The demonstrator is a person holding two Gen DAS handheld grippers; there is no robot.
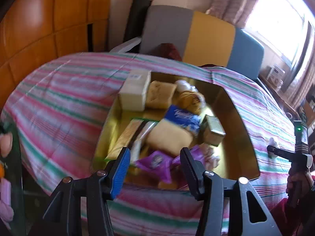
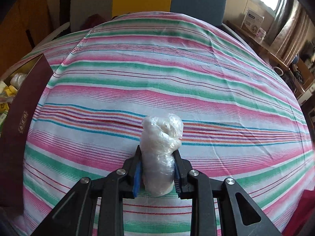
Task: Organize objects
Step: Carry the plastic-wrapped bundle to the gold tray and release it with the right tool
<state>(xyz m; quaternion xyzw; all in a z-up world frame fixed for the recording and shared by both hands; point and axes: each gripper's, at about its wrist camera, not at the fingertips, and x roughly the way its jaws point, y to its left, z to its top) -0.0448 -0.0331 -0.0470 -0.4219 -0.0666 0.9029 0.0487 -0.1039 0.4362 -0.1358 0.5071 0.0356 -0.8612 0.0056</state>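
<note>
Plastic-wrapped white bundle (image 2: 161,155) sits squeezed between the two fingers of the right gripper (image 2: 157,169), its lumpy top sticking out past the fingertips and its lower end reaching back between the blue pads (image 2: 137,179). The bundle hangs over the striped tablecloth (image 2: 196,78); whether it touches the cloth cannot be told. In the left wrist view the same gripper shows at the far right edge with a small white lump (image 1: 273,141) at its tip.

To the left stands the open box (image 2: 25,98), dark red outside and gold inside, resting on the cloth. It holds a white carton (image 1: 135,90), a tan packet (image 1: 161,94), a blue-and-white pack (image 1: 183,120), a small metal tin (image 1: 213,129) and purple wrappers (image 1: 155,163), all lying close together. The left gripper (image 1: 155,157) hovers above the near end of the box, its jaws spread wide with nothing between them.
</note>
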